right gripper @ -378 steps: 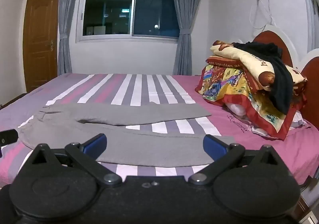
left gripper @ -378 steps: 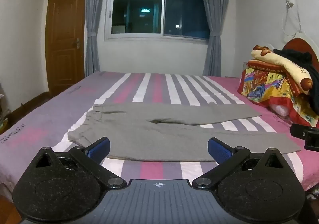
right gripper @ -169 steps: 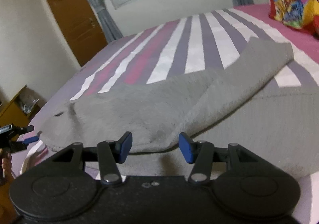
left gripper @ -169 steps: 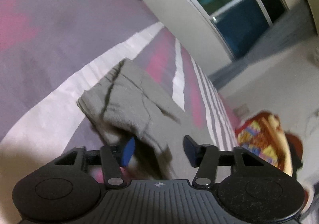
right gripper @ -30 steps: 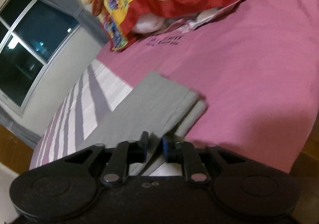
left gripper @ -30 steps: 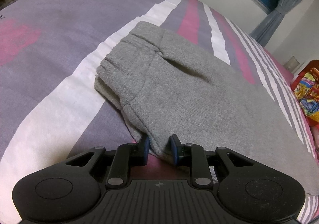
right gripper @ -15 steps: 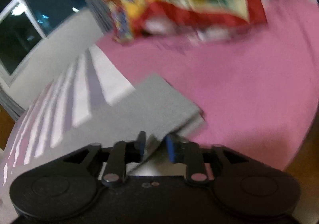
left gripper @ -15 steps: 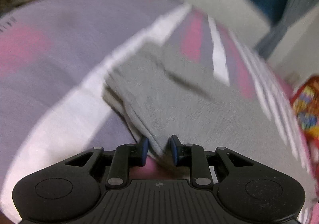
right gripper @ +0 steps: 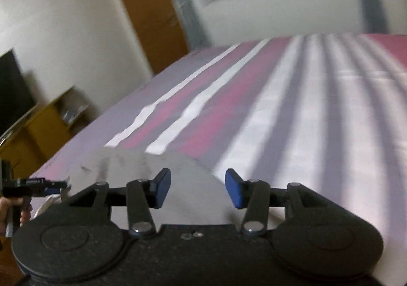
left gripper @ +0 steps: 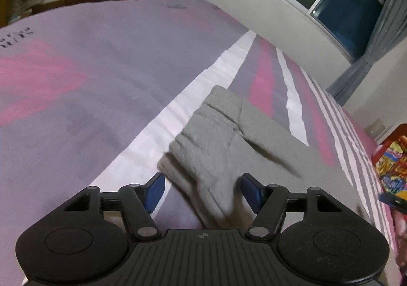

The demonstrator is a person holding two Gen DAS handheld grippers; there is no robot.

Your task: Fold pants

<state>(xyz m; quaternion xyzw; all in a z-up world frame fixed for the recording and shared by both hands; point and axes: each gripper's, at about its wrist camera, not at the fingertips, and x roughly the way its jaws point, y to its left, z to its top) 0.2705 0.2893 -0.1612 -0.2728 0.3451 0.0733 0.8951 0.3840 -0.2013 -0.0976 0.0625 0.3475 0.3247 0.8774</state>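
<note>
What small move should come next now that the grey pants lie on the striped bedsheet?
Probably pull both hand-held grippers clear before the next fold. The left hand-held gripper is opening; the grey fleece pants lie between its blue pads, unpinched, waistband end flat on the striped bedsheet. The right hand-held gripper is opening too, grey cloth between its pads, untouched.

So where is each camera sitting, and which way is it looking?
Left wrist view: sits on the left gripper, looking along it over the waistband end of the gray pants on the striped bed; its jaws are opening around the cloth.
Right wrist view: sits on the right gripper, facing across the bed toward the door; its jaws are opening over gray cloth; a hand shows.
Shared: pants, bed, door.
</note>
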